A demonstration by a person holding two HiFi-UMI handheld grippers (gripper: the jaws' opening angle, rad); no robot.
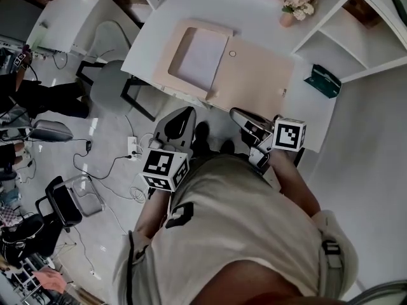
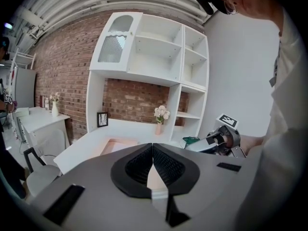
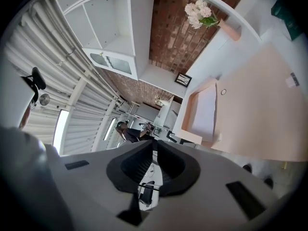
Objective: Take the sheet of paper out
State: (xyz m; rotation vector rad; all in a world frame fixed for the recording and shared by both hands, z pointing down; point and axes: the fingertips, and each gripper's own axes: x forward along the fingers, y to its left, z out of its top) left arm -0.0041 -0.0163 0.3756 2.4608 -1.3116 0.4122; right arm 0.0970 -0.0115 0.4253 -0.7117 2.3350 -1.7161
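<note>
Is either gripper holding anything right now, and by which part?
Nothing is held. The left gripper and right gripper are both shut and empty; the sheet of paper lies untouched in the box on the desk.

I read this as an office-style studio: a white corner desk (image 1: 254, 18) under a white open shelf unit (image 2: 159, 47) against a red brick wall (image 2: 62, 66), black swivel chairs (image 1: 60, 202), and a white power strip (image 1: 133, 147) trailing cables across the pale floor (image 1: 102, 138)

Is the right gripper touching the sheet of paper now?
Apart. The head view shows the right gripper near the front edge of the desk, with a clear gap to the sheet of paper lying in the beige box.
</note>
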